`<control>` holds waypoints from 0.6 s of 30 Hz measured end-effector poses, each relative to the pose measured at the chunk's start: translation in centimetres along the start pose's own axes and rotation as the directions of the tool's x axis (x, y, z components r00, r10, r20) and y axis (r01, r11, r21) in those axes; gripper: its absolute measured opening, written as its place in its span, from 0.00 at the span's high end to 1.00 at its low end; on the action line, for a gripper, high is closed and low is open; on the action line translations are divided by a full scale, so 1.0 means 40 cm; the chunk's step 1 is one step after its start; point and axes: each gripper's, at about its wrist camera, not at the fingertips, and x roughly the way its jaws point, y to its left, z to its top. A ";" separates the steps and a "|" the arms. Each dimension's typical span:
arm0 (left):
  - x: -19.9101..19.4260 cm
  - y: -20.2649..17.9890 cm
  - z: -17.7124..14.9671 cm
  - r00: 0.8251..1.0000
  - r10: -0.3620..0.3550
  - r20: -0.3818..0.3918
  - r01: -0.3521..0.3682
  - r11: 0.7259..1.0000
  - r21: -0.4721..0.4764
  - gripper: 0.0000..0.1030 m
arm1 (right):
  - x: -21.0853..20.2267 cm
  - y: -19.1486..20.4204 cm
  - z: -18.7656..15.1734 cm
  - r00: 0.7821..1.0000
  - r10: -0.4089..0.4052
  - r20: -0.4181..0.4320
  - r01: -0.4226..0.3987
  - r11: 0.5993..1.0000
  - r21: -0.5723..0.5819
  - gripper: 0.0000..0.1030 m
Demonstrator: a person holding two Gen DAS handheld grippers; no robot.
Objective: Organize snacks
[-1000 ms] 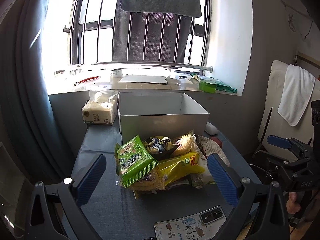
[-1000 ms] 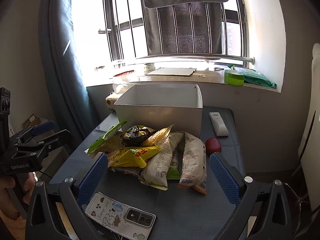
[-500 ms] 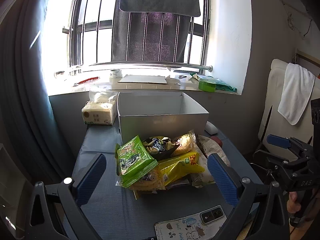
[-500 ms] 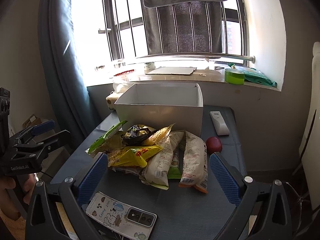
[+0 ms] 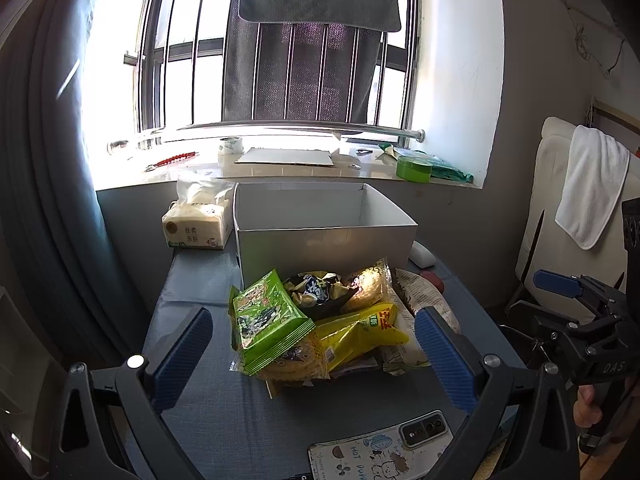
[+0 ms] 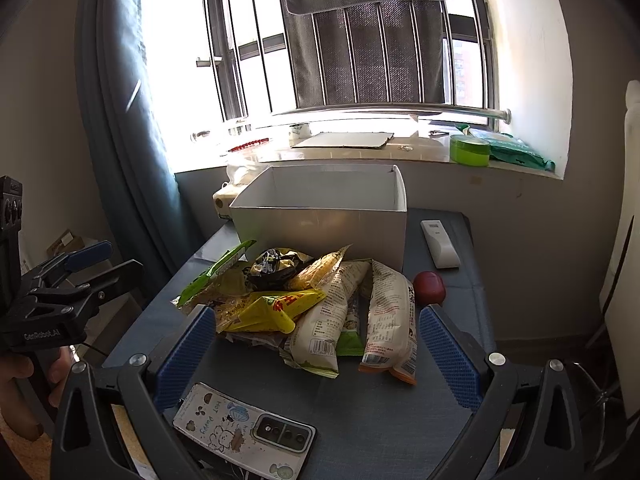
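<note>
Crinkly snack packs (image 5: pixel 320 320) lie heaped mid-table (image 5: pixel 208 420), just before the white box (image 5: pixel 324 236); two pale packs (image 6: pixel 388 316) run lengthwise toward it. Left gripper (image 5: pixel 316 356) and right gripper (image 6: pixel 316 356) hover spread wide, empty.

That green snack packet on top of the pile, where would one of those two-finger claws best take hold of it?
Probably by its near sealed edge. The green packet lies tilted on top of the snack pile, that flat, thin edge jutting toward the open left gripper. Coming in low from the front, one finger above and one below, should pinch it without disturbing the yellow bag beside it.
</note>
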 end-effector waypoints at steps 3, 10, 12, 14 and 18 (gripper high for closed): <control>0.000 0.001 0.001 1.000 -0.005 -0.001 0.005 1.000 -0.001 0.00 | -0.001 0.001 0.000 1.000 0.001 0.000 -0.001 1.000 -0.001 0.00; 0.002 -0.001 0.002 1.000 -0.005 -0.005 0.005 1.000 0.000 0.00 | -0.002 0.001 0.001 1.000 0.005 0.000 -0.005 1.000 0.001 0.00; 0.004 -0.002 0.002 1.000 -0.003 -0.008 0.003 1.000 0.000 0.00 | -0.002 0.001 0.001 1.000 0.006 0.001 -0.006 1.000 0.000 0.00; 0.005 -0.004 0.002 1.000 -0.003 -0.009 0.003 1.000 0.001 0.00 | -0.002 0.001 0.001 1.000 0.005 0.000 -0.005 1.000 0.001 0.00; 0.011 -0.003 0.002 1.000 -0.003 -0.017 0.003 1.000 0.003 0.00 | -0.004 0.001 0.001 1.000 0.009 0.002 -0.009 1.000 0.002 0.00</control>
